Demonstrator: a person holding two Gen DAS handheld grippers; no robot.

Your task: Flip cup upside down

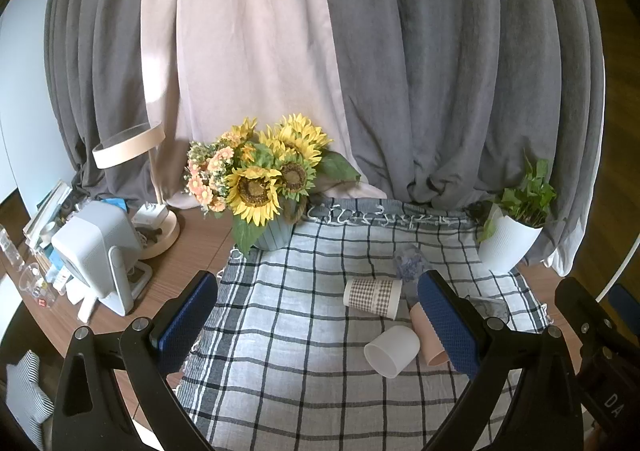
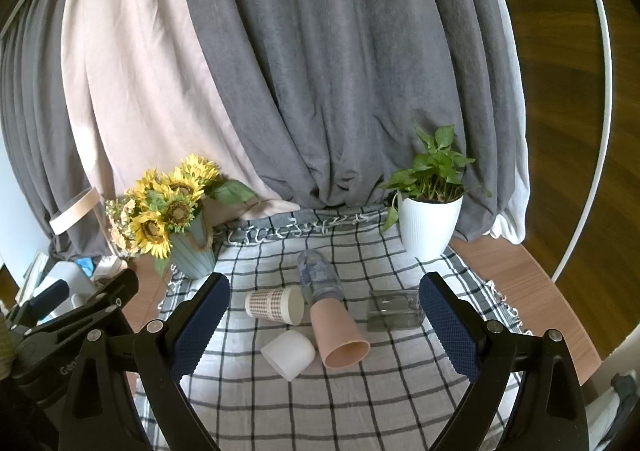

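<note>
only right view shows clear square glass (image 2: 394,315).

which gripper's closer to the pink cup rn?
Right, by a hedge. The pink cup lies centred between the open right gripper fingers. The left gripper is off to its left, its right finger overlapping the cup in view.

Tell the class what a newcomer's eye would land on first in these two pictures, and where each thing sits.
First comes the bright yellow sunflower bouquet in a ribbed blue-grey pot at the far left edge of the black-and-white checked tablecloth. Next, mid-cloth, several cups lie on their sides: a checked paper cup, a frosted white cup and a pink plastic cup. A leafy green plant in a white ribbed pot stands far right.
</note>
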